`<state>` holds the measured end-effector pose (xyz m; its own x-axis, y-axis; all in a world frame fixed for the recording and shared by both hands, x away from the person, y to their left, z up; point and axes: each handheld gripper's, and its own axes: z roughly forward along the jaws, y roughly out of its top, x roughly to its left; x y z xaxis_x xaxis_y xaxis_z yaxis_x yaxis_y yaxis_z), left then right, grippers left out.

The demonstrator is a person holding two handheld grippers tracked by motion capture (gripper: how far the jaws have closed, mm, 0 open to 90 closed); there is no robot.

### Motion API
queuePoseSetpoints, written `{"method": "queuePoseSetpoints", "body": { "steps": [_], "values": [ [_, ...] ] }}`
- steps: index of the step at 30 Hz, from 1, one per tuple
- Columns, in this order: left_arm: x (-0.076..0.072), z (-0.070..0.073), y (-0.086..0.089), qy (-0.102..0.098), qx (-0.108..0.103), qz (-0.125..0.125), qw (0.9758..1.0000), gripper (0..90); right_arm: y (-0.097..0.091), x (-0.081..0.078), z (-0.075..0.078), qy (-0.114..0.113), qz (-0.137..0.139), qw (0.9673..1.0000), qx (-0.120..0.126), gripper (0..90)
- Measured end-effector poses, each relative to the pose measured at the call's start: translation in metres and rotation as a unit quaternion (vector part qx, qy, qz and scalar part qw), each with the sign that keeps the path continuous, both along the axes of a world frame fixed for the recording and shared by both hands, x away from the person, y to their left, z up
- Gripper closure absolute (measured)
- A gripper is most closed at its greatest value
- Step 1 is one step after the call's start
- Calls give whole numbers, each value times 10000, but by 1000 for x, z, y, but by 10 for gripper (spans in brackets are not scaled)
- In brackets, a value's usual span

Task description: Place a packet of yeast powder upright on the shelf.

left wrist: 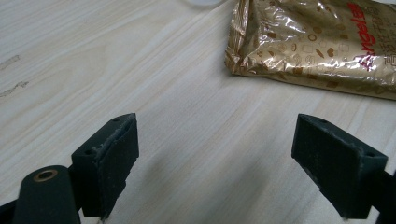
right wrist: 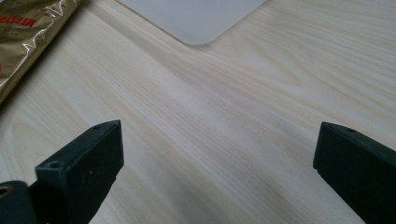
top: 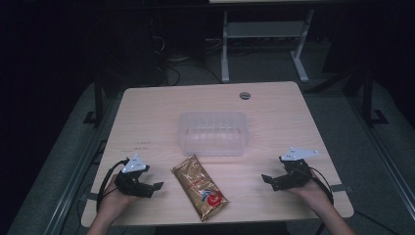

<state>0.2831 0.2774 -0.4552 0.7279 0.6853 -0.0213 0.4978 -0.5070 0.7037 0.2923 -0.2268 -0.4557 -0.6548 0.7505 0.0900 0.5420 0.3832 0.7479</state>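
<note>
**A:** Start from the high view. What lies on the table (top: 274, 105)?

**B:** A gold foil packet (top: 199, 187) with a red and blue mark lies flat near the front edge, set at a slant, between the two hands. Just behind it stands a clear plastic container (top: 213, 133), close to the packet's far corner; whether they touch I cannot tell. A small round grommet (top: 245, 95) sits near the table's far edge.

**A:** And the grippers?

**B:** The left gripper (top: 157, 186) rests low over the wood at the front left, its tips turned toward the packet and near it, not touching. The right gripper (top: 265, 178) sits at the front right, also facing inward, well apart from the packet. A grey three-cornered plate tops each one.

**A:** Now the left gripper view.

**B:** Its two black jaws stand wide apart, with bare wood between them. The packet (left wrist: 317, 42) lies ahead and to the right, crinkled, with red print along its edge. A few faint dark marks (left wrist: 11, 74) show on the wood at the left.

**A:** And the right gripper view?

**B:** Again the jaws are spread wide, with nothing between them. The packet's edge (right wrist: 28, 32) shows at the upper left corner, and the container's rounded base corner (right wrist: 196, 18) sits at the top middle, apart from the packet.
</note>
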Motion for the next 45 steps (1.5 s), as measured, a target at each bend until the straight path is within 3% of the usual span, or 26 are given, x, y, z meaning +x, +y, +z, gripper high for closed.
{"method": "queuePoseSetpoints", "body": {
  "steps": [10, 12, 13, 14, 15, 19, 20, 22, 24, 26, 31, 32, 33, 34, 35, 36, 37, 38, 45],
  "values": [
    [-4, 4, 1, -69, -66, 28, 10000, 143, 3, -5, 11, 115, 160, 9997, 148, 161],
    [-4, 4, 0, -58, -48, 23, 10000, 143, 6, -7, 14, 77, 295, 9993, 205, 288],
    [-4, 4, 0, -57, -49, -7, 10000, 143, 12, -10, 18, 48, 414, 9988, 240, 430],
    [-5, 5, -1, -42, -91, -2, 10000, 142, 13, -10, 20, 30, 480, 9986, 240, 506],
    [-5, 5, -1, -42, -91, -2, 10000, 142, 13, -10, 20, 30, 480, 9986, 240, 506],
    [-6, 7, -2, -82, -186, 2, 9998, 142, 29, -12, 27, 100, 702, 9971, 293, 751],
    [-7, 8, -2, -84, -204, 8, 9998, 142, 37, -13, 28, 210, 790, 9962, 287, 822],
    [-7, 9, -3, -88, -213, -2, 9997, 142, 44, -12, 30, 241, 917, 9949, 351, 878],
    [-8, 9, -3, -100, -237, -1, 9997, 142, 48, -12, 31, 243, 973, 9942, 379, 891],
    [-8, 10, -3, -105, -261, -7, 9996, 142, 64, -15, 35, 239, 1224, 9915, 379, 894],
    [-9, 10, -3, -93, -272, -23, 9996, 142, 89, -18, 37, 239, 1535, 9872, 352, 894],
    [-9, 10, -3, -102, -279, -37, 9996, 142, 102, -20, 37, 266, 1694, 9846, 348, 895],
    [-9, 10, -3, -102, -279, -37, 9996, 142, 102, -20, 37, 266, 1694, 9846, 348, 895],
    [-9, 11, -4, -102, -297, -24, 9995, 142, 116, -22, 37, 276, 1863, 9815, 347, 895],
    [-10, 10, -4, -106, -330, -3, 9994, 142, 116, -22, 37, 276, 1863, 9815, 347, 895],
    [-10, 10, -4, -104, -334, -3, 9994, 142, 128, -25, 36, 306, 2021, 9782, 361, 895],
    [-10, 10, -5, -108, -335, -2, 9994, 142, 128, -25, 36, 306, 2021, 9782, 361, 895],
    [-10, 10, -5, -108, -340, -3, 9994, 142, 142, -28, 35, 320, 2178, 9748, 373, 895],
    [-10, 10, -5, -91, -303, -66, 9995, 142, 176, -36, 29, 350, 2461, 9683, 260, 895]
  ]
}}
